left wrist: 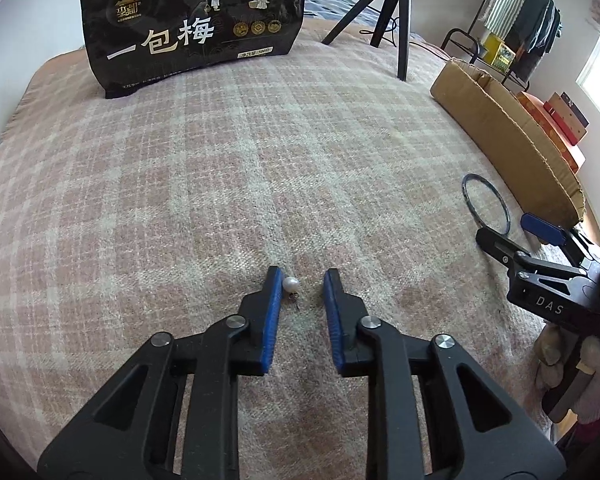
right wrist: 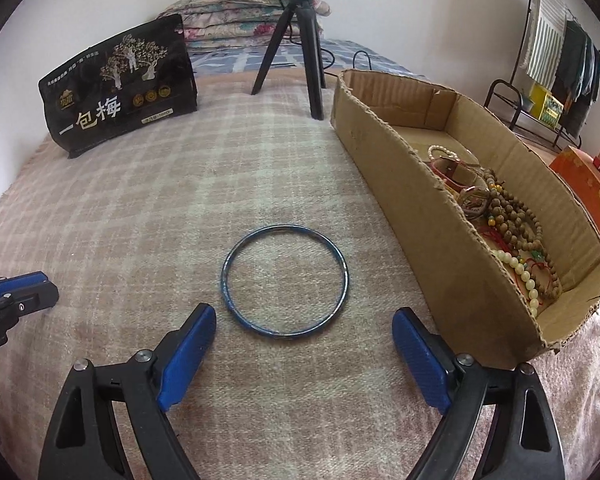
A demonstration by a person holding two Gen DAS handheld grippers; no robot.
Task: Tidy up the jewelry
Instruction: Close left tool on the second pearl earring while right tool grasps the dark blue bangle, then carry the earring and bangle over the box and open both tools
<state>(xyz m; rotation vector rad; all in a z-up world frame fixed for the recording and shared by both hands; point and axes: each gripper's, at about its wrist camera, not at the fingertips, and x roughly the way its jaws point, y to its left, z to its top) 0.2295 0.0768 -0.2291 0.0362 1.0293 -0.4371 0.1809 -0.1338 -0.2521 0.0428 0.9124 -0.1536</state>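
A white pearl earring (left wrist: 291, 285) lies on the plaid blanket between the tips of my left gripper (left wrist: 302, 280), which is open; the pearl sits against the left finger pad. A dark blue bangle (right wrist: 284, 280) lies flat on the blanket just ahead of my right gripper (right wrist: 304, 322), which is wide open and empty. The bangle also shows in the left wrist view (left wrist: 486, 204). A cardboard box (right wrist: 432, 216) to the right holds several bead bracelets and necklaces (right wrist: 508, 216).
A black snack bag (right wrist: 120, 88) stands at the back left. A black tripod (right wrist: 300, 40) stands at the back. Orange boxes (right wrist: 592, 188) lie beyond the cardboard box. The left gripper shows at the left edge of the right wrist view (right wrist: 16, 292).
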